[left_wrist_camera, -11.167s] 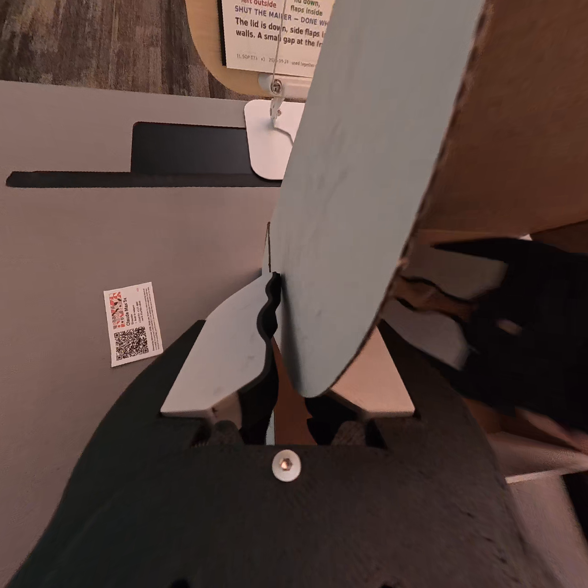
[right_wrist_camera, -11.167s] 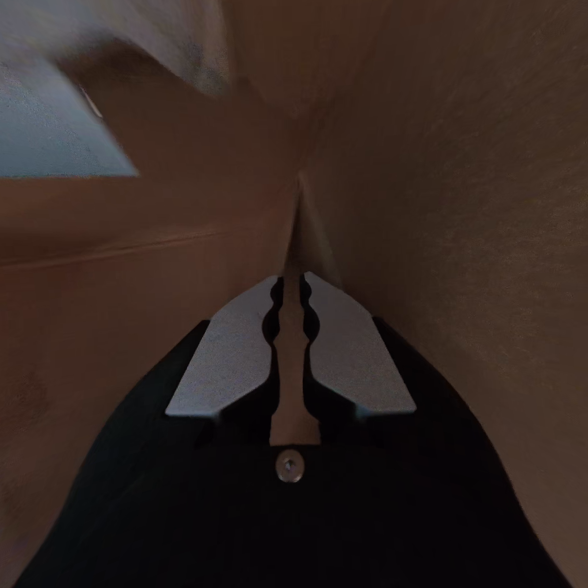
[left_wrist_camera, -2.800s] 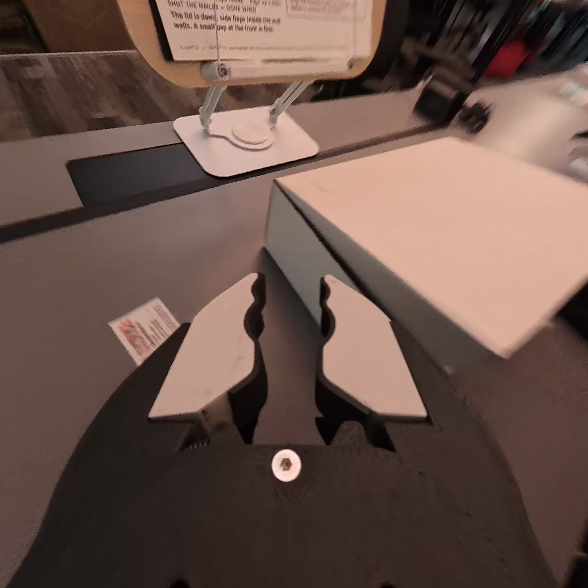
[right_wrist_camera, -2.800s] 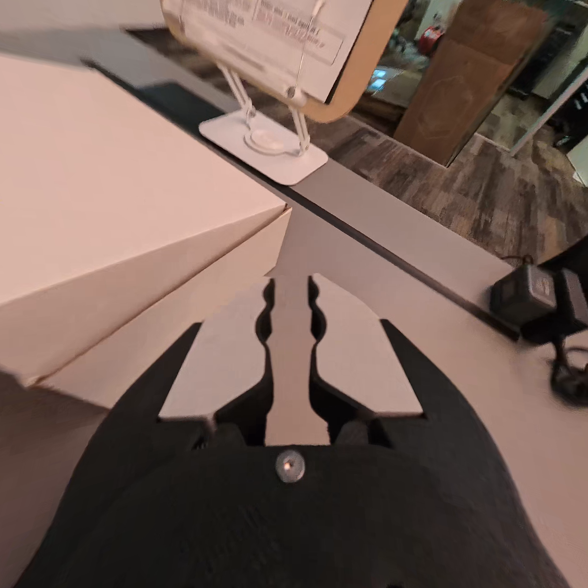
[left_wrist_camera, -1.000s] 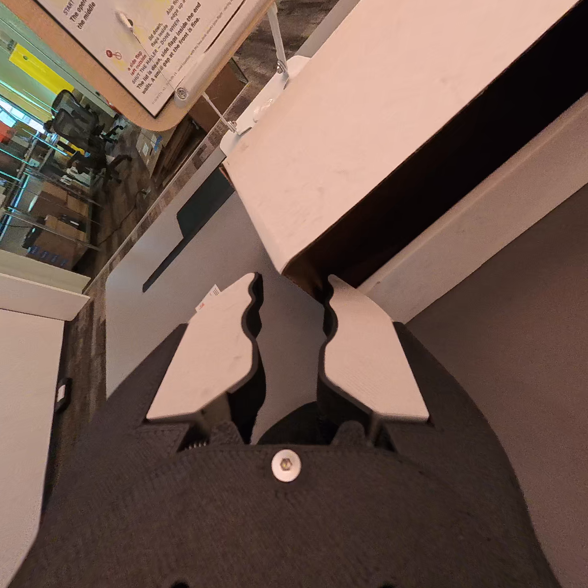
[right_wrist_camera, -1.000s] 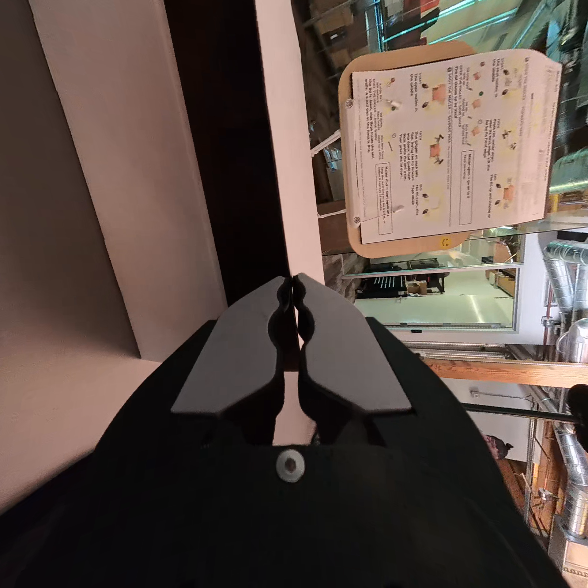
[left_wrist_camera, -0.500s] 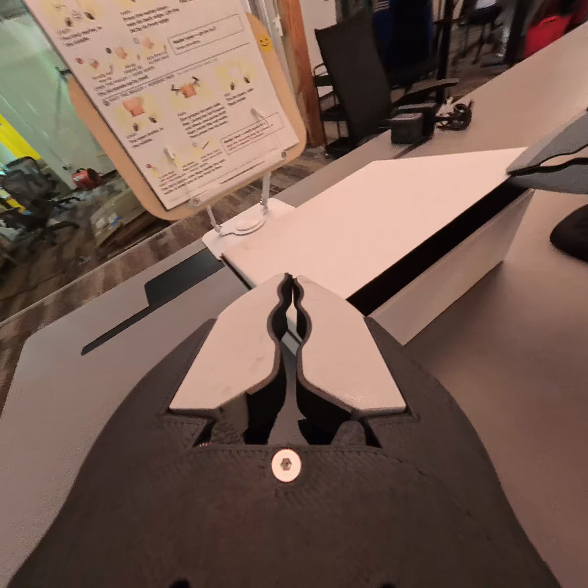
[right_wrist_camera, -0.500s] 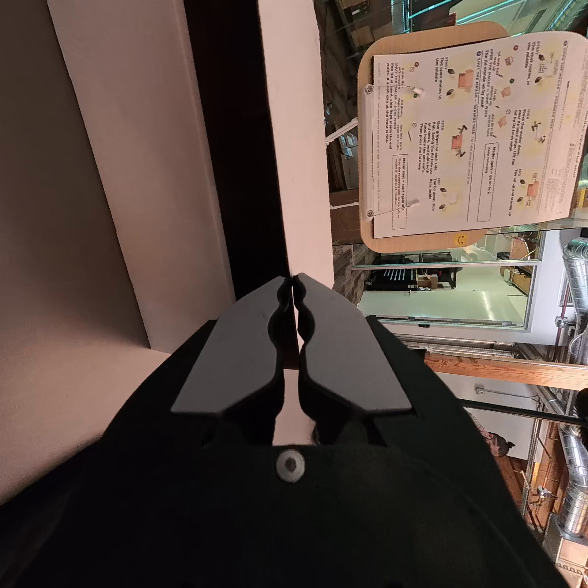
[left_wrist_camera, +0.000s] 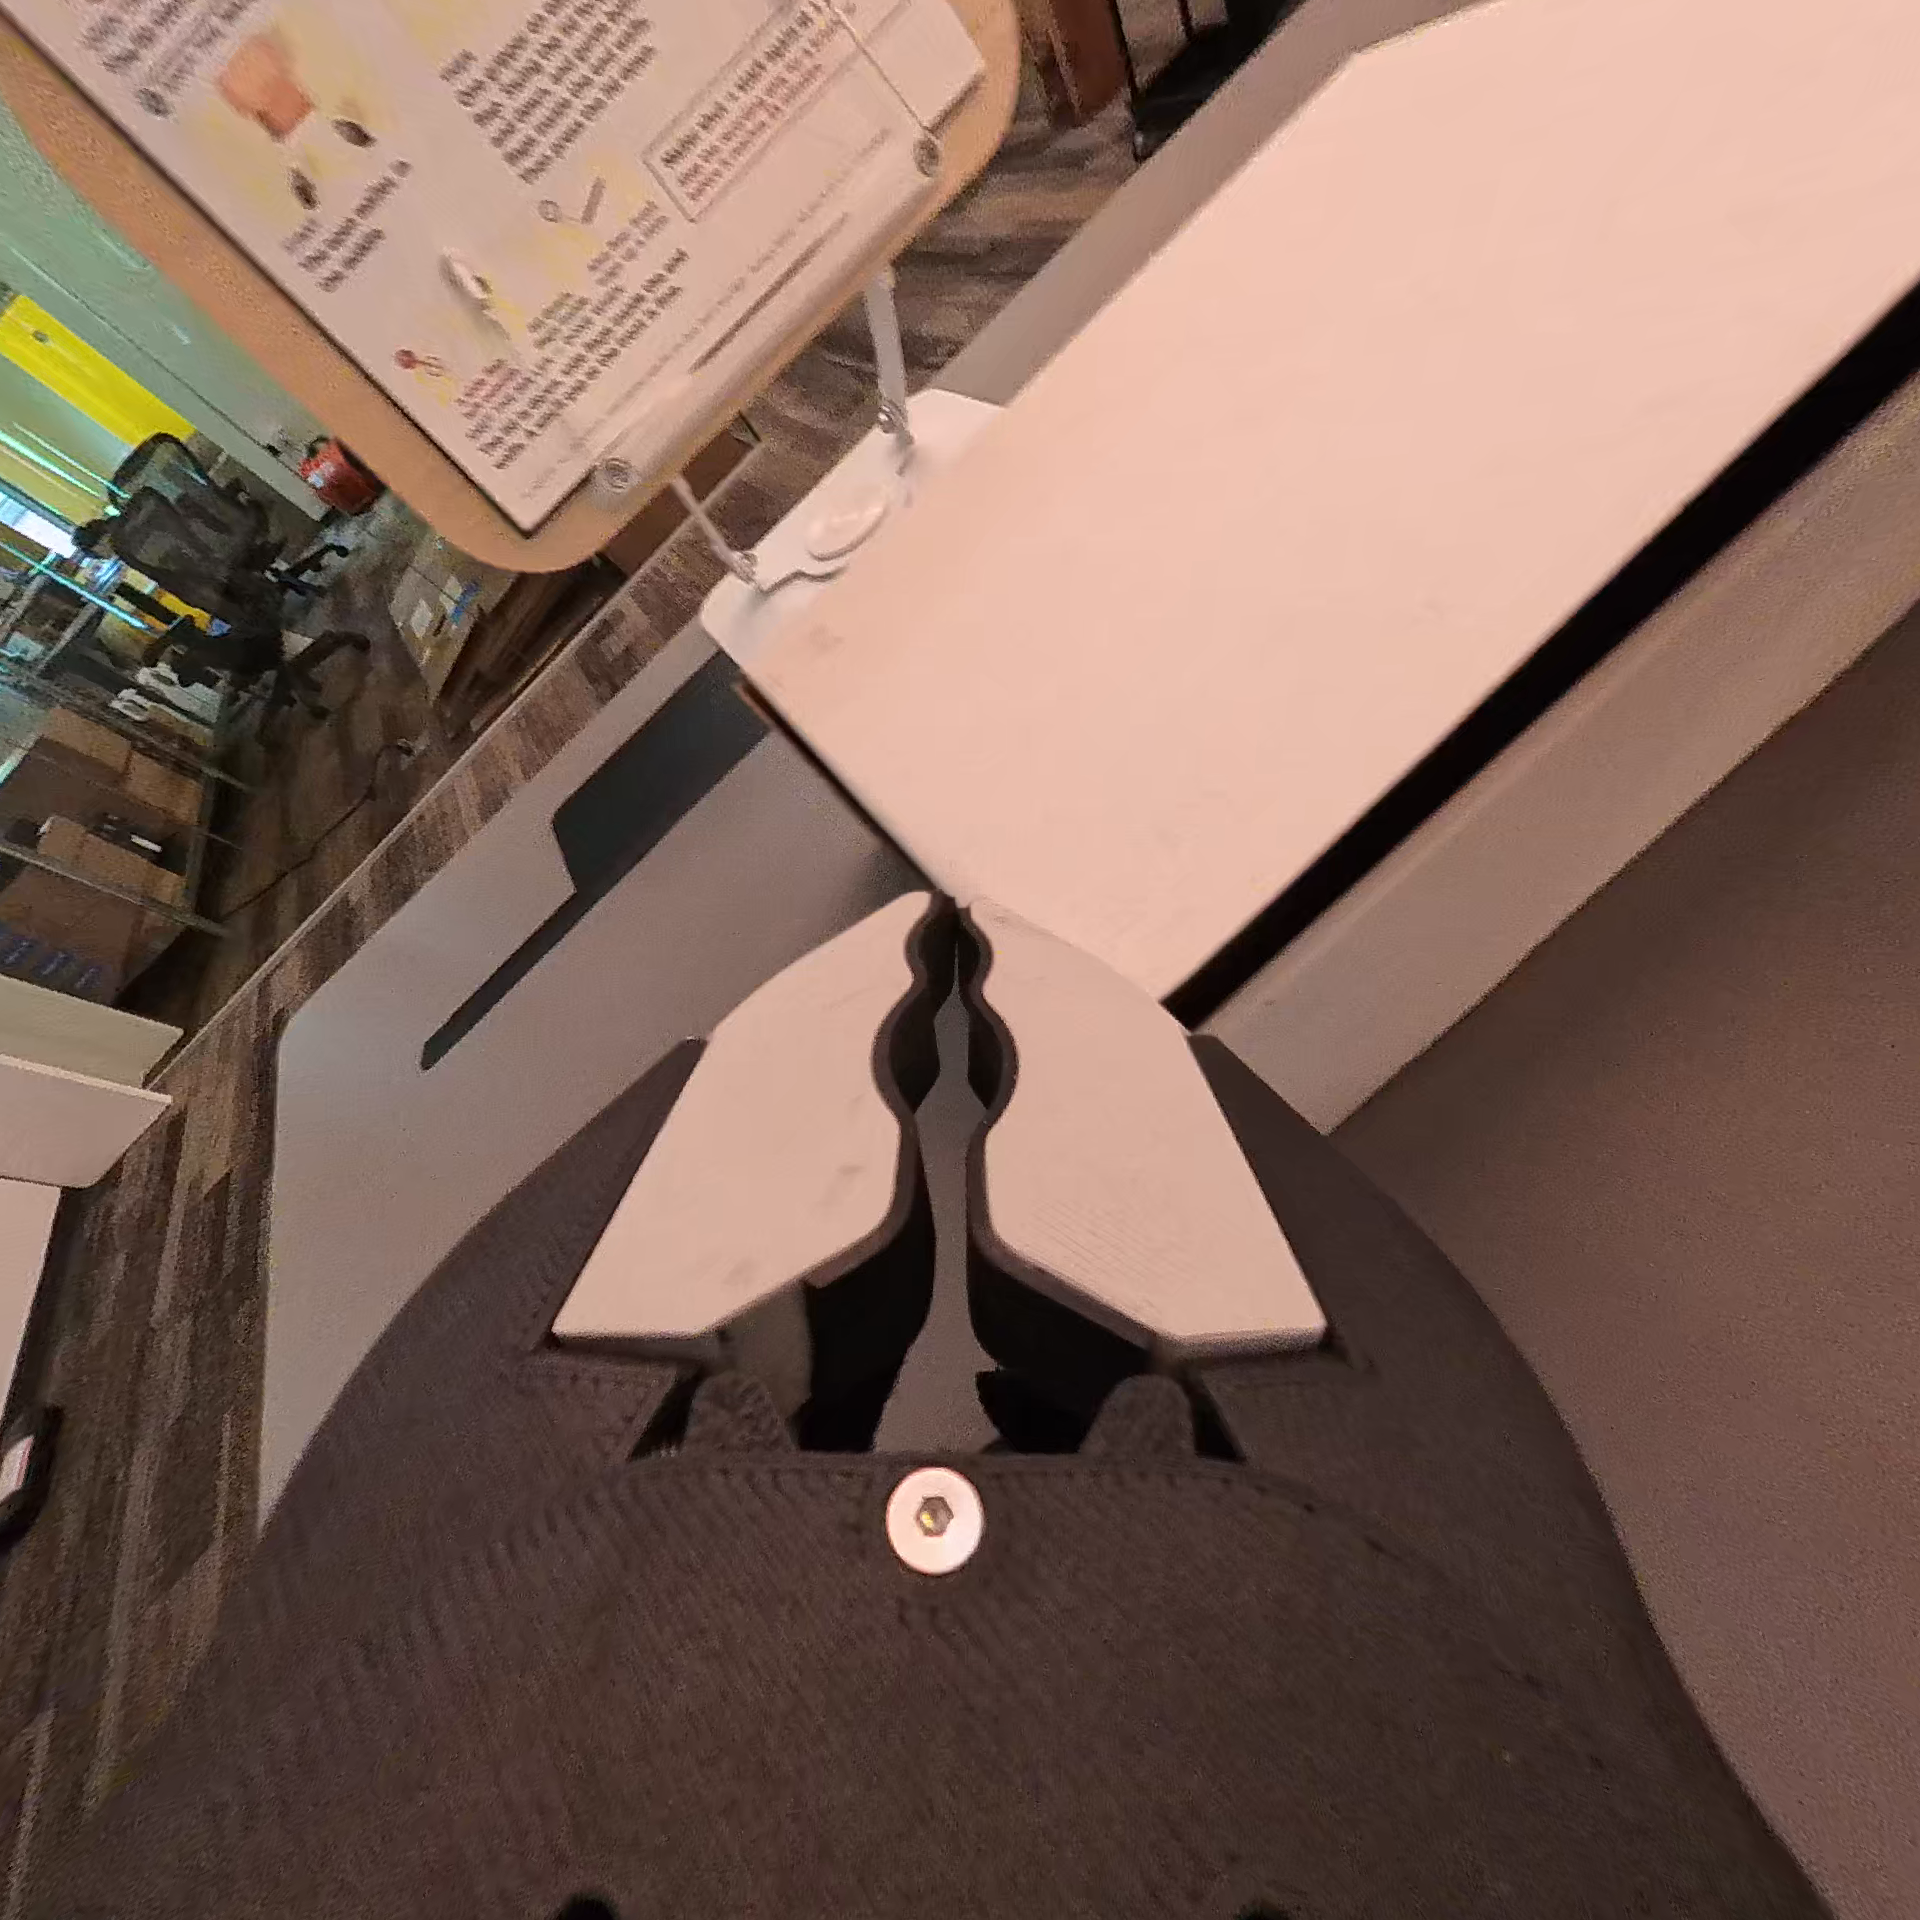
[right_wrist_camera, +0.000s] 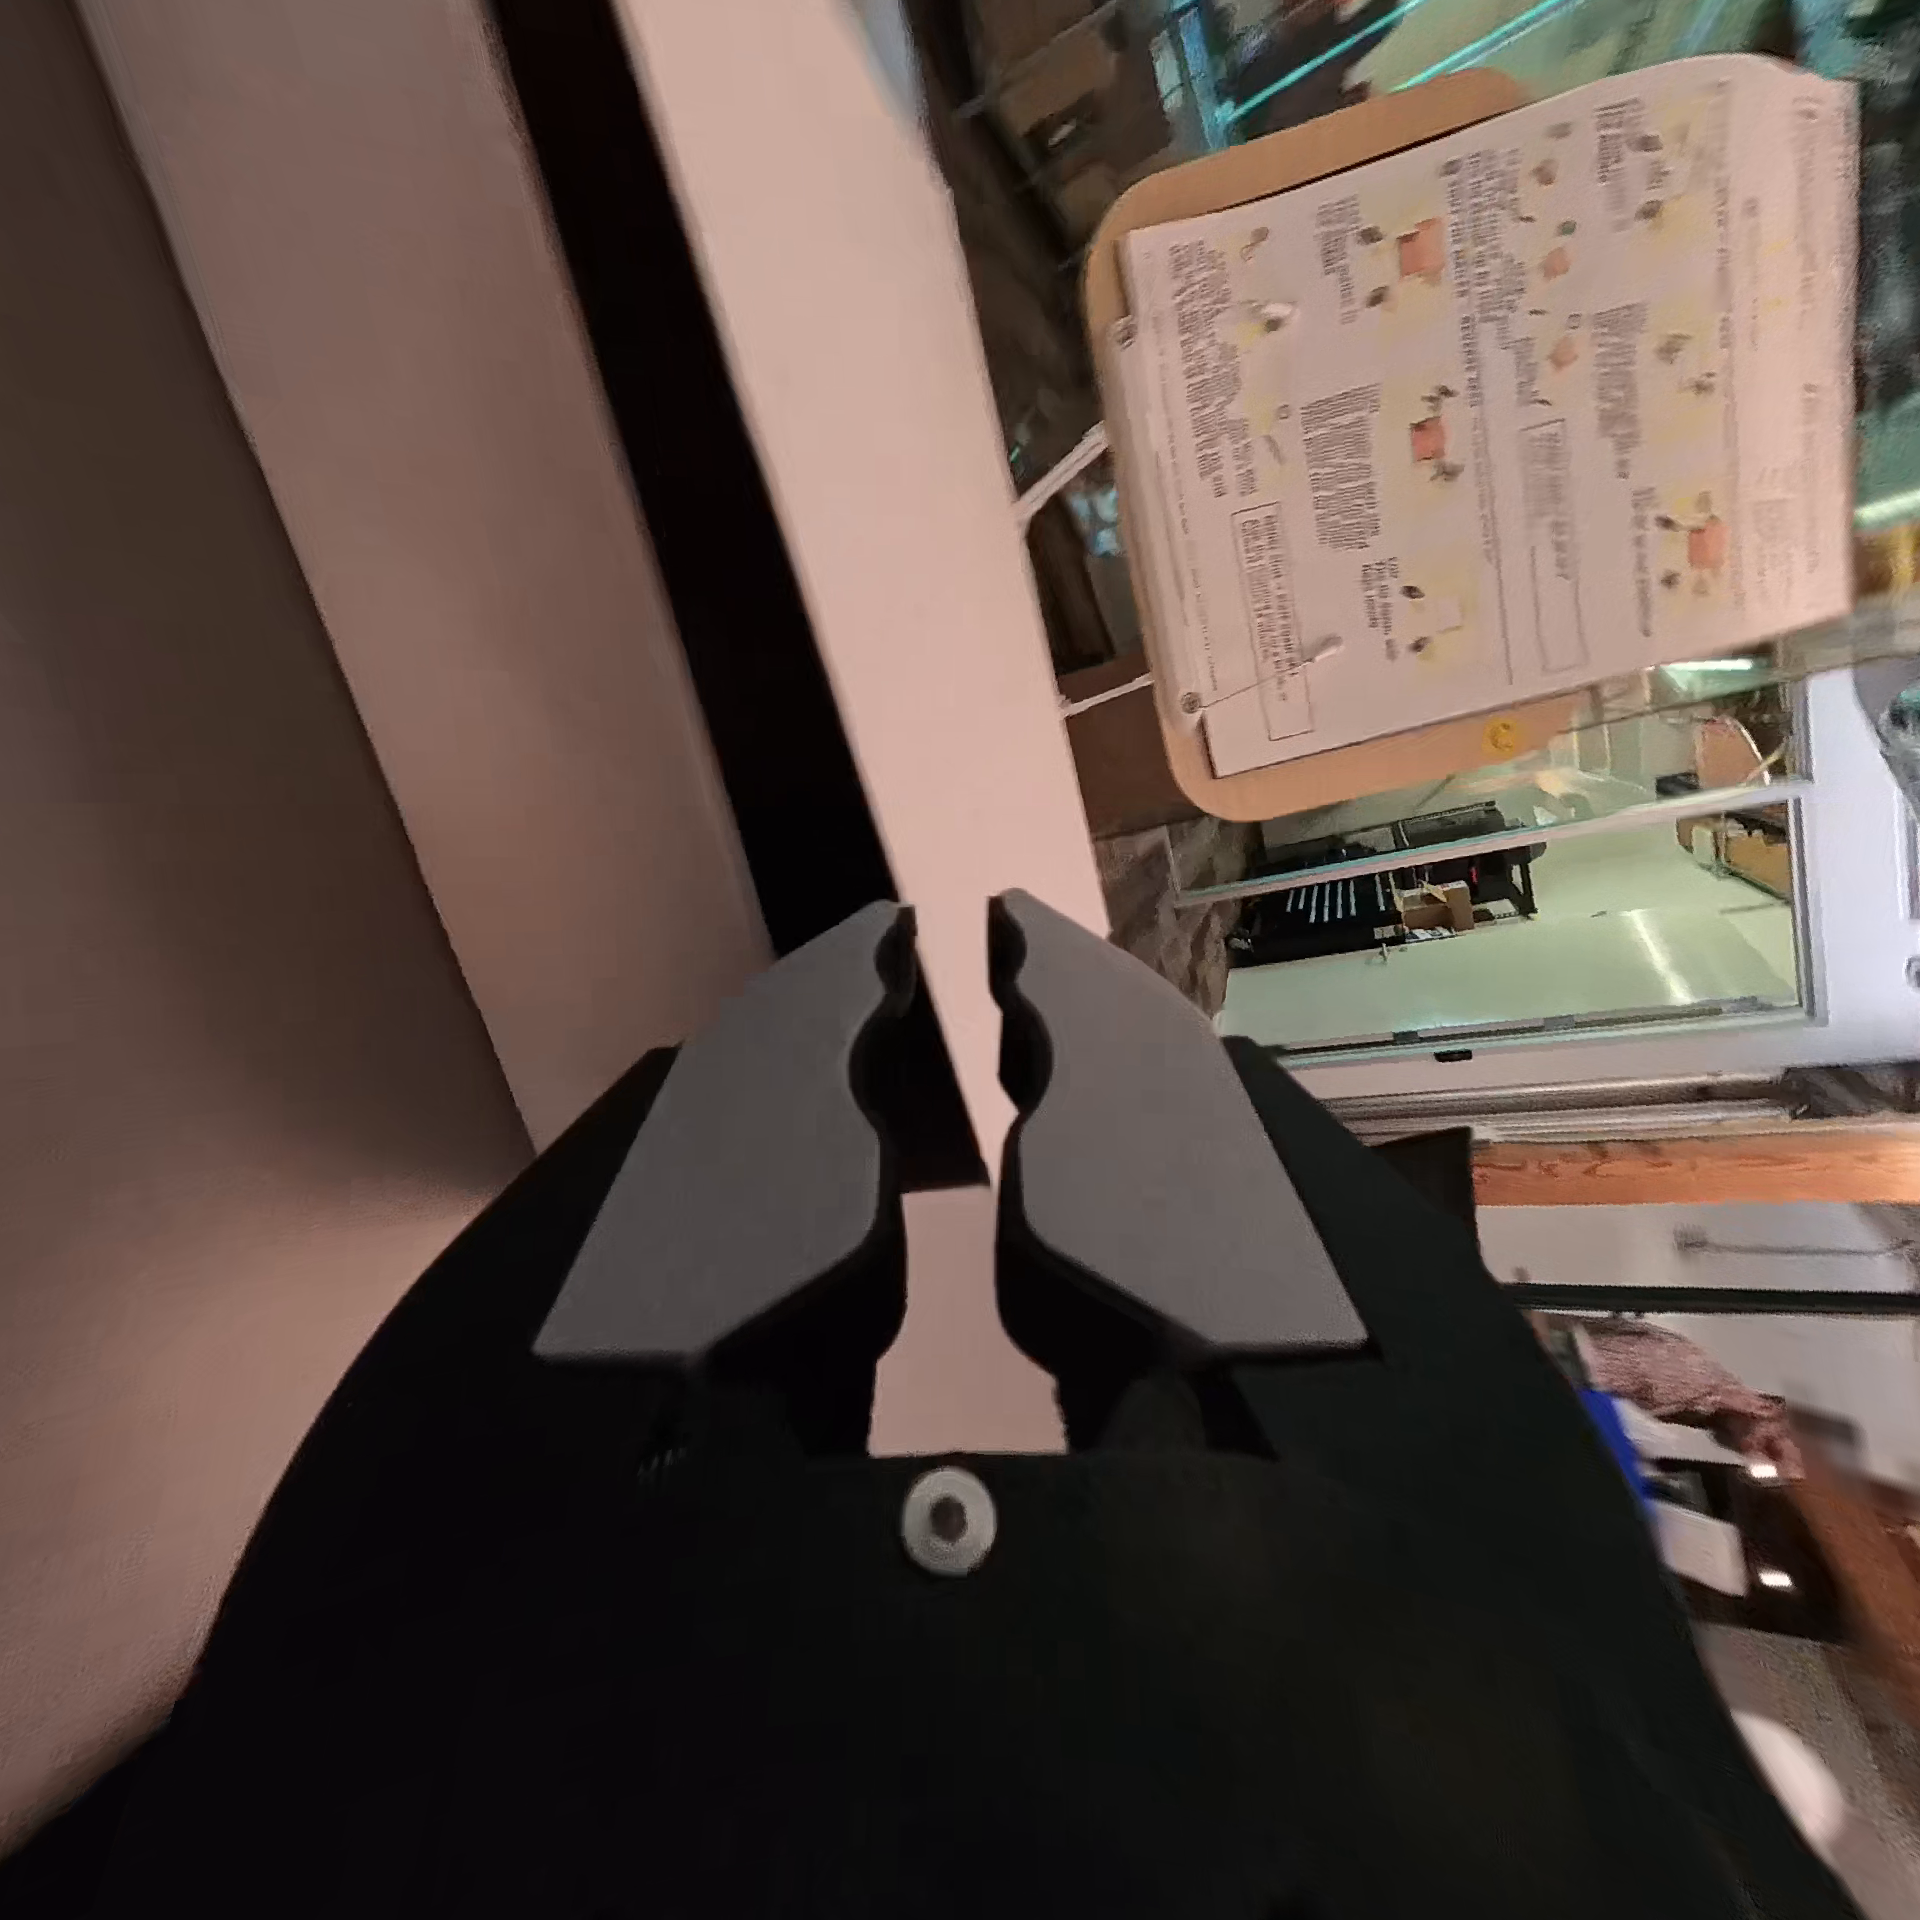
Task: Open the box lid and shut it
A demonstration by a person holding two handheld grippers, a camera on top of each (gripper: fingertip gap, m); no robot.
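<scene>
The white box has its lid (left_wrist_camera: 1299,520) raised a little, with a dark gap between it and the box's front wall (left_wrist_camera: 1558,831). My left gripper (left_wrist_camera: 954,916) is shut, its tips pinched on the lid's near-left corner. In the right wrist view the lid (right_wrist_camera: 831,468) runs away as a pale strip beside the dark gap and the box wall (right_wrist_camera: 416,520). My right gripper (right_wrist_camera: 951,914) is slightly open, and the lid's thin edge passes between its parted fingers.
The box sits on a grey table (left_wrist_camera: 1662,1247). A wooden board with an instruction sheet (left_wrist_camera: 520,208) stands on a white base (left_wrist_camera: 831,530) just behind the box; it also shows in the right wrist view (right_wrist_camera: 1455,416). The table has a dark slot (left_wrist_camera: 623,790) at left.
My left gripper went from open around the lid's corner to shut on it. My right gripper, shut on the lid's edge before, has parted its fingers slightly.
</scene>
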